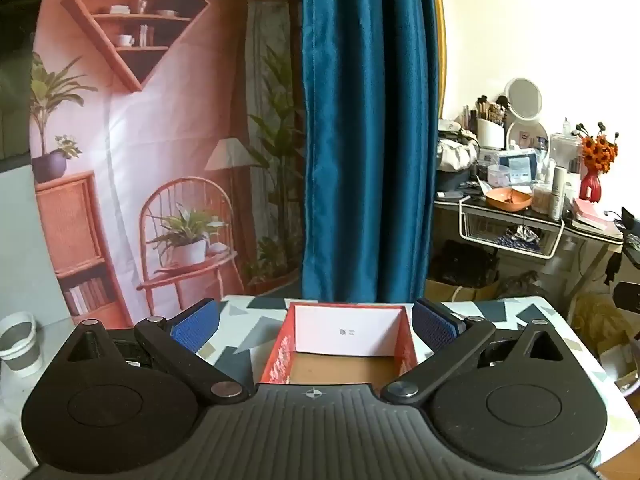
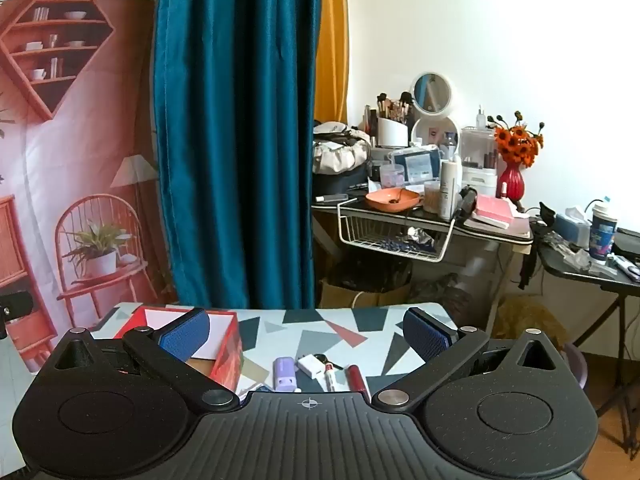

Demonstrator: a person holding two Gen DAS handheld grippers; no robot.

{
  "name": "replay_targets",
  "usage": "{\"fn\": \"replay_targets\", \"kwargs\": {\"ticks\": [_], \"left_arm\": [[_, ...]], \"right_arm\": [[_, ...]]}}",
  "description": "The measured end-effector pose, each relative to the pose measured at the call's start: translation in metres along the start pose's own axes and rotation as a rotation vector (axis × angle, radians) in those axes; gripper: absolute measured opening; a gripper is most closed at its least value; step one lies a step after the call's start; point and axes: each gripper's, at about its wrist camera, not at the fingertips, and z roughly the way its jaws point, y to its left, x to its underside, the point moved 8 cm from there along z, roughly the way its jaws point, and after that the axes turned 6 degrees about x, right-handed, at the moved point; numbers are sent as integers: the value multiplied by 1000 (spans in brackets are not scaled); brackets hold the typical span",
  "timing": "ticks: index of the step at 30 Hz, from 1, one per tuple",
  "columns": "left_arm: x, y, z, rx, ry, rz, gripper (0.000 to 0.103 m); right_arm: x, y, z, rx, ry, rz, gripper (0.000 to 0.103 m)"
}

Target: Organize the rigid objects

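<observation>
Both your grippers, left [image 1: 314, 326] and right [image 2: 306, 334], hold their fingers spread and empty over the table [image 2: 352, 320]: one red box [image 1: 348, 344], while only the right view shows four small items [image 2: 320, 372].

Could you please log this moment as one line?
left claw: open, over red box | right claw: open, above purple item | box: empty

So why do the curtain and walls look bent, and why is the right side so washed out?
Left wrist view: the fisheye lens bows the blue curtain, and daylight bleaches the wall. Right wrist view: same curving toward the edges, bright wall, while the small items on the table stay sharp.
</observation>
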Motion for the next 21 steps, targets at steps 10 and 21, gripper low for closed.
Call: {"fn": "replay_targets", "kwargs": {"ticks": [10,21], "left_arm": [[0,-1,-1,27,8,24,103],[2,3,0,43,19,18,103]], "right_arm": [[1,1,0,3,-1,-11,103],[2,1,1,5,-3,-11,103]]}}
